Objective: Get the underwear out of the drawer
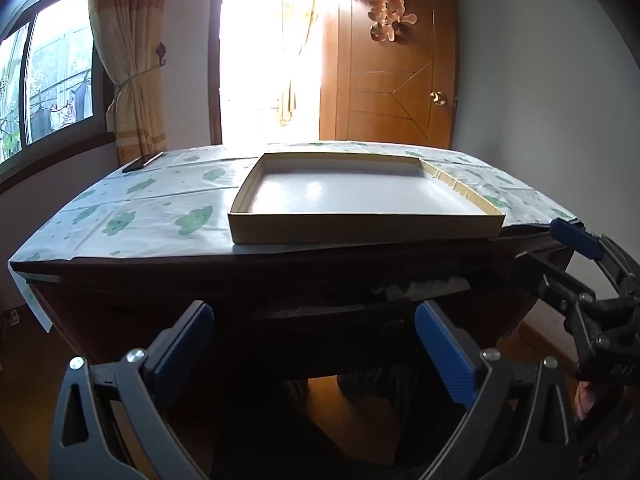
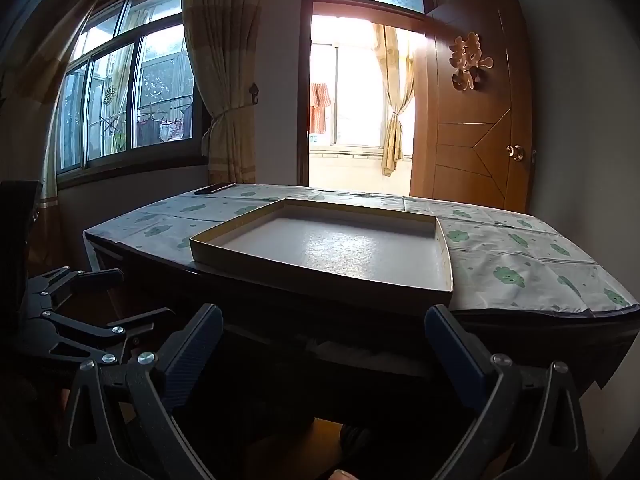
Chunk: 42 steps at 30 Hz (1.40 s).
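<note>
A: What do we see from the two wrist cameras?

B: A dark wooden table with a cloud-print cloth over its top. A shallow cardboard tray with a white floor sits at the near edge of the table, toward its right half.

A: And the drawer?

B: We find the drawer under the near edge, just below the tray, pulled out a little. Pale fabric shows in the gap, which we take for the underwear; it lies inside the drawer, toward its right end. It is dim there, so we cannot tell how many pieces.

A: How do our grippers stand?

B: The left gripper has its jaws spread wide with nothing between them, held in front of the drawer. The right gripper is likewise wide apart and empty, facing the same drawer front.

A: Anything else on the table?

B: A dark flat phone-like object lies at the far left corner.
</note>
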Available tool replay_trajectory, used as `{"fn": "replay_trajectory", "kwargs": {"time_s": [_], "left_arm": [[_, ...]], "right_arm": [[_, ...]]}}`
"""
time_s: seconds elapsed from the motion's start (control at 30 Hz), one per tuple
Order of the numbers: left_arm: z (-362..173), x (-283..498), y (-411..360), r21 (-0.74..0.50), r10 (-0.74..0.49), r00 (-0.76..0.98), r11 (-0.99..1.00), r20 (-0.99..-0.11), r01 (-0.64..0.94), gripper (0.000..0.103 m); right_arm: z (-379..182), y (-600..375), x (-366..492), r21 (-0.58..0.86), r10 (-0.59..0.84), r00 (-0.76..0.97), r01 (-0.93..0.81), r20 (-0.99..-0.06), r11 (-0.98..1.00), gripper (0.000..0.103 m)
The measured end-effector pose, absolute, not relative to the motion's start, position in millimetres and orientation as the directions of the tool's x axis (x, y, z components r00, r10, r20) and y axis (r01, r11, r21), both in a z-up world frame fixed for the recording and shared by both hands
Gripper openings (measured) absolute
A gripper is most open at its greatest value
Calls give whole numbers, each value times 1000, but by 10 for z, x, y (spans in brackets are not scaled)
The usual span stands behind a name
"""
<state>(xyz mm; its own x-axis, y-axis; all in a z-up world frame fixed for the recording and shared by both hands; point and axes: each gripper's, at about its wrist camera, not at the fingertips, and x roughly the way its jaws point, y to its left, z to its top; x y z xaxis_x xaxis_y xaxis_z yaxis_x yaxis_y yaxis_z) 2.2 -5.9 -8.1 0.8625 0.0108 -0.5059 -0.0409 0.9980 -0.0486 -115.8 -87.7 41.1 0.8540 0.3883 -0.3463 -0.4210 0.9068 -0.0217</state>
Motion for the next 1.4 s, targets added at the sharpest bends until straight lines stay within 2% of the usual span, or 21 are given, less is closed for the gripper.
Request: {"fn": "replay_trajectory", "kwargs": {"time_s": [1.4], "left_arm": [[-79,24,-75,-46,12,862,998,-507,-41,103]], "right_arm": [[373,-864,-1174,-24,389,852,-424,-351,905,102]]}}
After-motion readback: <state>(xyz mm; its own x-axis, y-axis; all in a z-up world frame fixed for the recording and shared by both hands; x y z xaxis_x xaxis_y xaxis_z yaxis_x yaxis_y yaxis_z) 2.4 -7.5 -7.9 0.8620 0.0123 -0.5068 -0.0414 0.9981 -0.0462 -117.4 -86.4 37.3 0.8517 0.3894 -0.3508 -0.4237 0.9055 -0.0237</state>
